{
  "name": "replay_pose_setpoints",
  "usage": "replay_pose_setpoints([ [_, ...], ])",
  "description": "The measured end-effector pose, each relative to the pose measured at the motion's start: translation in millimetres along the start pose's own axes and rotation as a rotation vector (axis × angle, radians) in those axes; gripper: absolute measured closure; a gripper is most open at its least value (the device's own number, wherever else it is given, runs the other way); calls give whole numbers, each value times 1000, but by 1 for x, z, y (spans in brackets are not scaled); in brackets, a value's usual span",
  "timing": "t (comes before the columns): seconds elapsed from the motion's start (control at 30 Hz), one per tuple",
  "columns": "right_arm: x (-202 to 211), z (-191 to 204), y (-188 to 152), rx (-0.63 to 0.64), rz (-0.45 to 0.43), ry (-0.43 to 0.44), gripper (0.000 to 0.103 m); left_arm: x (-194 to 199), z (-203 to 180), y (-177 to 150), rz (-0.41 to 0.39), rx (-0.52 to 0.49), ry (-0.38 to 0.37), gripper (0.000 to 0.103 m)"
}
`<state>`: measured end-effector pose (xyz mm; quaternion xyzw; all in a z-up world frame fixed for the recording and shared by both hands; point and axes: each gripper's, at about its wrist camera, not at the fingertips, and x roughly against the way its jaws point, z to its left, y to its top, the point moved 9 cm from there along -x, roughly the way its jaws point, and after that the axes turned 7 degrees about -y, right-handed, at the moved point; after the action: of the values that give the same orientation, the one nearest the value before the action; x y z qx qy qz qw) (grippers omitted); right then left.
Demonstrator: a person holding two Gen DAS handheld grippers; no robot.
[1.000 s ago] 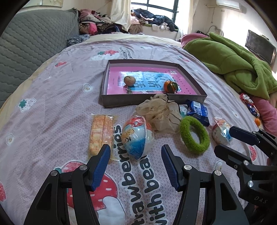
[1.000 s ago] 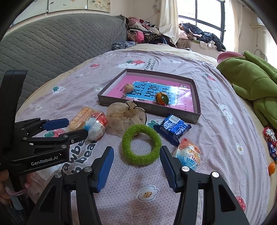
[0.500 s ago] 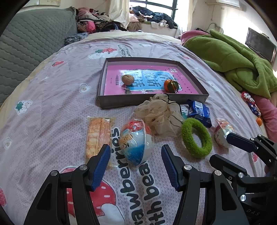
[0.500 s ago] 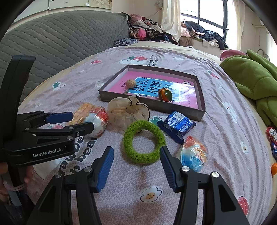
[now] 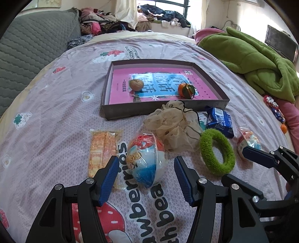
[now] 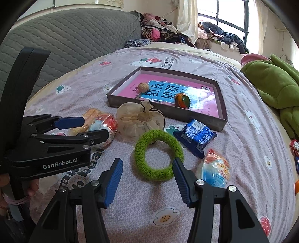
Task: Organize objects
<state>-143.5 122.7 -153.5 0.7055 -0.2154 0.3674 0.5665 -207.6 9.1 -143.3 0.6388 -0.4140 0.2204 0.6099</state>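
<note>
My left gripper (image 5: 146,168) is open, its blue pads on either side of a wrapped egg-shaped toy (image 5: 147,158) without touching it. My right gripper (image 6: 147,166) is open too, just in front of a fuzzy green ring (image 6: 139,155) lying flat on the bedsheet. Around them lie an orange wafer packet (image 5: 103,145), a beige mesh pouch (image 5: 173,127), a blue snack packet (image 5: 219,119) and a second egg toy (image 6: 216,172). Behind them a shallow grey box (image 5: 130,112) with a pink book inside holds a walnut (image 5: 136,85) and a tangerine (image 5: 186,90).
A green blanket (image 5: 252,61) is heaped at the right of the bed. A grey quilted headboard (image 6: 74,41) stands at the left. Clothes (image 5: 160,16) pile up by the window. Small wrapped sweets (image 5: 272,106) lie near the bed's right edge.
My left gripper has moved forward and a little down, so the egg toy now sits between its fingertips. The right gripper has barely shifted.
</note>
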Motion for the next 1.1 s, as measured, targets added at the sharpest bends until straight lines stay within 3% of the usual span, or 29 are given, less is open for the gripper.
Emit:
replay_pose_setpoints([
  [0.67,-31,7,-1,60,14,-40,49,-24,2,3,47,-18,29,40],
  [1.1,-48,6,-4,44,39,-12,75,-36,6,0,65,-12,45,43],
])
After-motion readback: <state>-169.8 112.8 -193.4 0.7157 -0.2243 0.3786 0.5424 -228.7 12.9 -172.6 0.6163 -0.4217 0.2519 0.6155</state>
